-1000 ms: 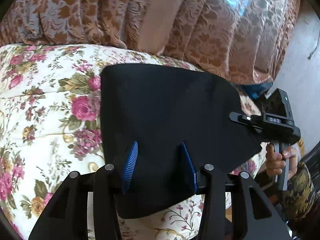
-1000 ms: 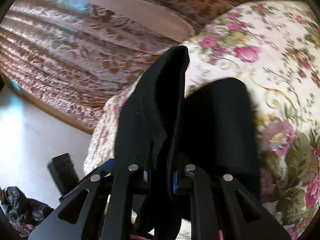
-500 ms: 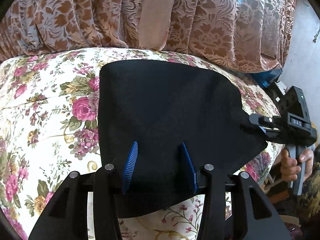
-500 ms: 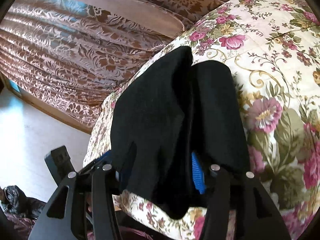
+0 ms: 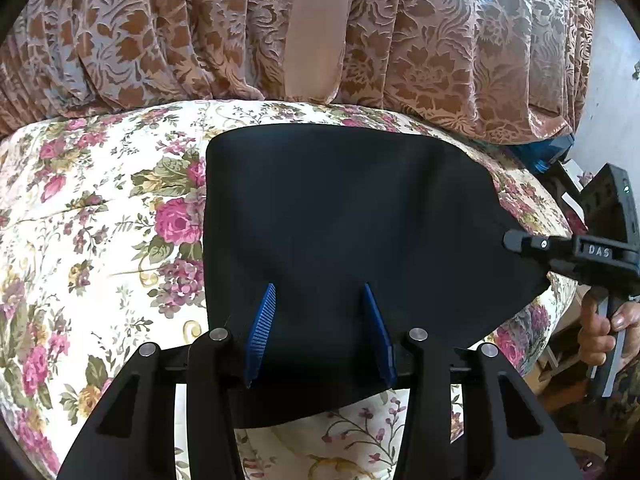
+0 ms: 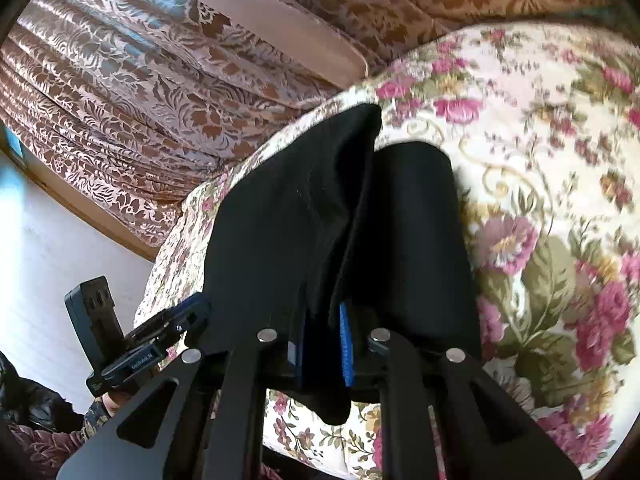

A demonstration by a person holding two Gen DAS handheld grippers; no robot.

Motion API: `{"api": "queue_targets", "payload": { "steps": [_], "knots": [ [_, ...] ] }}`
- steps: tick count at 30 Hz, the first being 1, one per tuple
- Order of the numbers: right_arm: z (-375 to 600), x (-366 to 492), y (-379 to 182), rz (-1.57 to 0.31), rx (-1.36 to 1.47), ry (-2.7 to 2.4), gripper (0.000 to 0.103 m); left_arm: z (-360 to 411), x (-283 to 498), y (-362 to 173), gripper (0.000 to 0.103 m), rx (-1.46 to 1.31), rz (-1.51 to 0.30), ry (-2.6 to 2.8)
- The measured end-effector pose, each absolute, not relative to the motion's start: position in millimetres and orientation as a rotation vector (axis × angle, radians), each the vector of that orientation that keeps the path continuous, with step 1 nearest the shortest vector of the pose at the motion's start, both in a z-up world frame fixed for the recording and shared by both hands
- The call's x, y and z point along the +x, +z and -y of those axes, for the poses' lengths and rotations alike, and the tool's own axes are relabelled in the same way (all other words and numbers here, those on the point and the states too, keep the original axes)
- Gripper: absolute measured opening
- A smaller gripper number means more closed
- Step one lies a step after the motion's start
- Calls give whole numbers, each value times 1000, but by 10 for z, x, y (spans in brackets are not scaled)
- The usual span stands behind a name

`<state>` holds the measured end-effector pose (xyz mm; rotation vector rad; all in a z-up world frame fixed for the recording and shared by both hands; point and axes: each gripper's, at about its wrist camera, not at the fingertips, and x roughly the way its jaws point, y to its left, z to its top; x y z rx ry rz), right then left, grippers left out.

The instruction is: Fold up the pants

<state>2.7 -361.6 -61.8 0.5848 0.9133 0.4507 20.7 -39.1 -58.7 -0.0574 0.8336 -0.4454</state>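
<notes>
Pants: I see the black pants [image 5: 344,216] lying on the flowery bed [image 5: 96,208]. They look already folded over into a short, wide shape.
How they feel: I think they are soft, light and floppy. They will bend and sag where nothing holds them. They should not slip much on the ribbed blue pads [image 5: 262,330].
Where to hold: I would pinch an edge or a corner, through all the layers, so the fold does not fall open.
Left hand-held gripper [image 5: 320,336]: its two fingers stand wide apart. The near edge of the pants lies between them, but nothing is pinched.
Right hand-held gripper [image 6: 322,344]: its fingers are pressed close on a thick bunch of the black cloth. It grips the end of the pants at the side of the bed, and that end looks a bit lifted.
Layers: in the right wrist view I see one flap standing up beside another flat part.
Around: a brown patterned curtain [image 5: 420,40] hangs behind the bed. A pale floor [image 6: 44,240] shows beside it.
</notes>
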Motion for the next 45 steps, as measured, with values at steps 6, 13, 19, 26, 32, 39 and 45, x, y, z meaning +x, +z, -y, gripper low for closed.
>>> {"api": "queue_targets", "payload": {
  "steps": [6, 13, 19, 26, 32, 39, 45],
  "knots": [
    [3709, 99, -740, -953, 543, 374, 12, 460, 166, -574, 52, -42, -827, -466],
    [3921, -74, -694, -906, 645, 342, 24, 478, 168, -618, 53, -49, -830, -473],
    [4012, -483, -345, -816, 691, 381, 24, 361, 179, -545, 53, -108, -811, -486],
    [3681, -552, -562, -921, 691, 391, 26, 282, 106, -447, 53, -104, -768, -473],
    [3615, -389, -762, -930, 771, 353, 31, 258, 81, -473, 53, -88, -772, -471],
    [3615, -454, -637, -904, 685, 309, 6, 310, 7, -430, 54, -48, -751, -470],
    [3725, -488, -1005, -987, 654, 242, 5, 421, -11, -625, 54, -3, -810, -469]
  ]
}}
